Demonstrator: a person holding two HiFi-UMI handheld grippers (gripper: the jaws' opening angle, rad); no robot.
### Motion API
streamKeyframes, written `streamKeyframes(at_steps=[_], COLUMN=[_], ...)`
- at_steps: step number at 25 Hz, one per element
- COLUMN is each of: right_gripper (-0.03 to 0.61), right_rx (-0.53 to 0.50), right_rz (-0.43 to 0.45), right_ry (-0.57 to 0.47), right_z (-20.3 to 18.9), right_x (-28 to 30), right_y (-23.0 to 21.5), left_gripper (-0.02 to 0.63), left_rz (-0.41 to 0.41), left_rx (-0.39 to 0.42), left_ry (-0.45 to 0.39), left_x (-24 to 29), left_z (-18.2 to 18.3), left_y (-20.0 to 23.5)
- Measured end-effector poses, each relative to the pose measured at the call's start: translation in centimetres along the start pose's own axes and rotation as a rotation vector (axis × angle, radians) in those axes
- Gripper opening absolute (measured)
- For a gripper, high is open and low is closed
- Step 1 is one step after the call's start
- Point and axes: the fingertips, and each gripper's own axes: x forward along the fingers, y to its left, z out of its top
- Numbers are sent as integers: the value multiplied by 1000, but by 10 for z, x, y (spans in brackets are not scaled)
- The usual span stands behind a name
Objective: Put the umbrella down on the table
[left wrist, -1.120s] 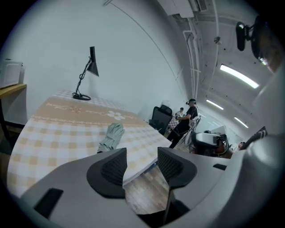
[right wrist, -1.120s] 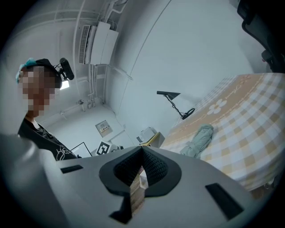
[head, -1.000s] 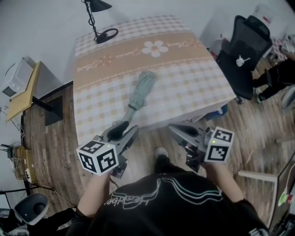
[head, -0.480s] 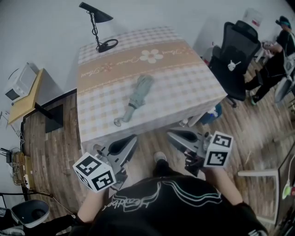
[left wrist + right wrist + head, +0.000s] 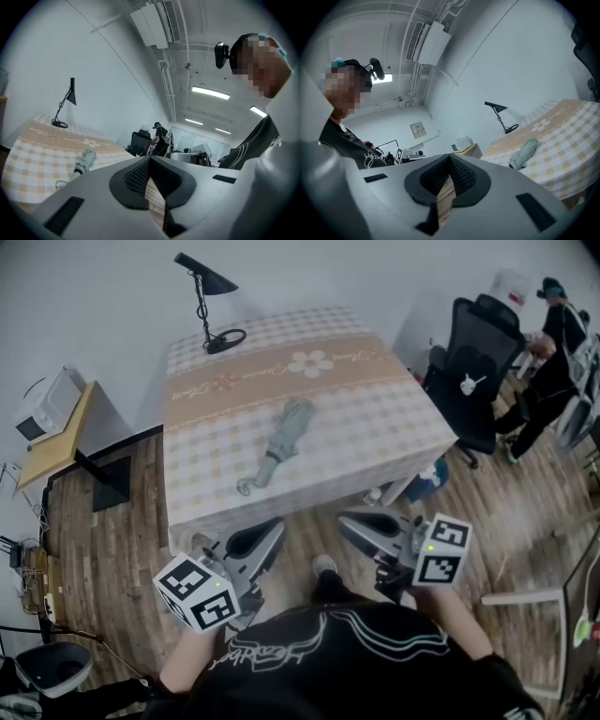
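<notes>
umbrella is lying folded on the table | you are holding left gripper and right gripper with jaws pressed together (both empty)

Umbrella on the table, both grippers off its near edge

The umbrella lies on the table, left of the middle and toward the near edge, slanting from near left to far right with its handle end nearest. A lamp stands on the table's far left corner, well apart from the umbrella. An office chair stands just beside the table's right side, and a person is further right, behind it. Left of the table is a small desk with a microwave on it. The left gripper and right gripper hang side by side over the floor before the table's near edge, apart from the umbrella, with a shoe between them.
</notes>
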Motion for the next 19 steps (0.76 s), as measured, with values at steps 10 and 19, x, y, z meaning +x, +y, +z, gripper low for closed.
streamKeyframes(at_steps=[10, 19], right_gripper=[11, 11], right_rx=[-16, -25], right_rz=[29, 44], right_ry=[28, 43], right_z=[-8, -7], right_x=[12, 24], right_y=[15, 20], left_gripper=[-3, -3], left_rz=[14, 34], left_rx=[2, 4], left_ry=[-16, -28], left_x=[-16, -24], left_z=[-1, 3], left_y=[-2, 4])
